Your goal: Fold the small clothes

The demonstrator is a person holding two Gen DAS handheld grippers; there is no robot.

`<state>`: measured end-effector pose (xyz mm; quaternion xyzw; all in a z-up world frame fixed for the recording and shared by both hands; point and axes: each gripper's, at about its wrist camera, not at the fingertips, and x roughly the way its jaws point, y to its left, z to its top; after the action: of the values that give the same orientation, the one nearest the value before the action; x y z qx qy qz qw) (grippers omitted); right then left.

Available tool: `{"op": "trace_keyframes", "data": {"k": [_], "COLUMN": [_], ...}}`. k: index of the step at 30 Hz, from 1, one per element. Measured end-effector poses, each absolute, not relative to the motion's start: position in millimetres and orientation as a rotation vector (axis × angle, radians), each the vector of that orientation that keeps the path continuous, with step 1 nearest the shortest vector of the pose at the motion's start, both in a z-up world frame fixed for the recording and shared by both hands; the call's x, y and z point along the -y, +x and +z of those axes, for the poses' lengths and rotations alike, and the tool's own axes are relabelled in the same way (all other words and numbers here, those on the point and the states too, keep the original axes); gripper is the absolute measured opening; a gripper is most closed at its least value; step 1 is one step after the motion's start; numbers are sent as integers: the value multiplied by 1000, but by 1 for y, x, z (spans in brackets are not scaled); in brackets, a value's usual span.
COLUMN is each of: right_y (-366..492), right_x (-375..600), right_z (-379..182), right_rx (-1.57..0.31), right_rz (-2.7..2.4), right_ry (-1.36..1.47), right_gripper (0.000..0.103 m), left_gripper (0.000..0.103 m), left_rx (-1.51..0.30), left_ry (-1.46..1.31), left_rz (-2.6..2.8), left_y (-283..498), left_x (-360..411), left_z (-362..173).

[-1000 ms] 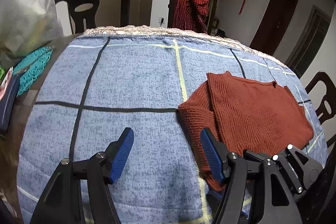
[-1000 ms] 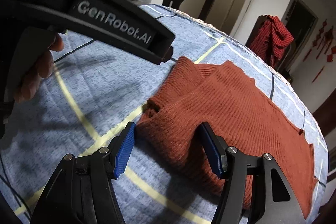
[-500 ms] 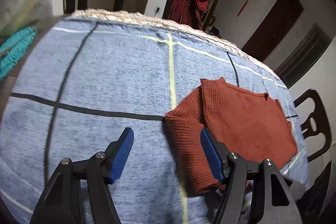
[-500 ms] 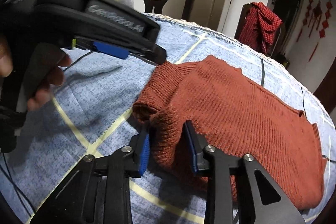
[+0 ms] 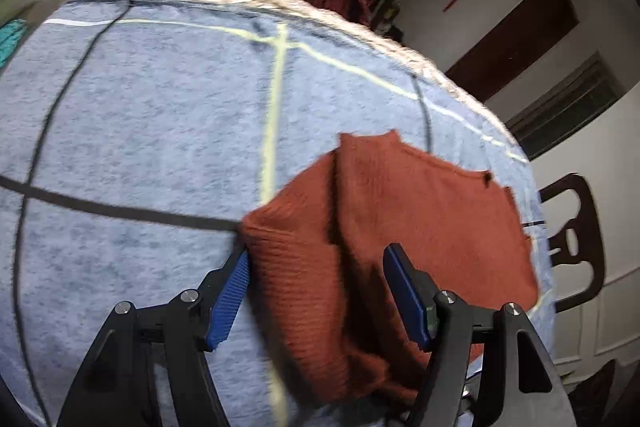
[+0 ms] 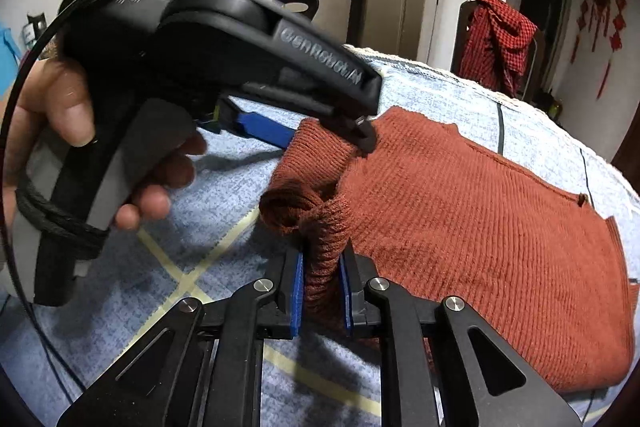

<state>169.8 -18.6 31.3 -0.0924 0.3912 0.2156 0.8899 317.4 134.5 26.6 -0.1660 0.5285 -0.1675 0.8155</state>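
Observation:
A small rust-red knit sweater [image 5: 420, 211] lies on a blue checked cloth [image 5: 160, 131] that covers the table. It also shows in the right wrist view [image 6: 480, 211]. My right gripper [image 6: 320, 291] is shut on a bunched fold at the sweater's near left edge. My left gripper [image 5: 316, 291] is open, its blue pads straddling the sweater's folded sleeve end. The left gripper [image 6: 328, 131] also shows in the right wrist view, held by a hand, its tips at the sweater's far left corner.
A dark chair [image 6: 332, 3] stands behind the table, and another chair with a red checked garment [image 6: 496, 39] draped on it. A further chair [image 5: 572, 239] stands at the table's right. A teal item [image 5: 10, 35] lies at the far left edge.
My right gripper has closed from open onto the sweater's near edge and bunched it up. My left gripper has moved right over the sleeve end, still open.

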Motion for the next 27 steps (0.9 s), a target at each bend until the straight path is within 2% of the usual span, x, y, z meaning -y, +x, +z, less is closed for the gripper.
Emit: {"op": "trace_keyframes", "data": {"k": [8, 9, 11, 14, 16, 27], "right_y": [167, 167, 167, 167, 167, 163], "right_x": [26, 26, 28, 31, 33, 61], "right_z": [34, 34, 33, 33, 33, 46], "right_rx": [-805, -805, -805, -804, -802, -767], "right_rz": [462, 464, 466, 470, 469, 457], "right_ry": [-156, -152, -142, -130, -123, -44], "right_gripper": [13, 13, 13, 13, 13, 11], "left_gripper": [66, 63, 46, 29, 24, 21], "left_rx": [-1146, -1143, -1146, -1150, -1150, -1096], "left_ry": [-312, -305, -280, -254, -247, -211], "left_rz": [-329, -322, -302, -291, -295, -298], "left_y": [322, 321, 321, 323, 322, 314], "left_x": [-121, -120, -118, -112, -107, -84], "left_z": [25, 26, 26, 27, 29, 58]}}
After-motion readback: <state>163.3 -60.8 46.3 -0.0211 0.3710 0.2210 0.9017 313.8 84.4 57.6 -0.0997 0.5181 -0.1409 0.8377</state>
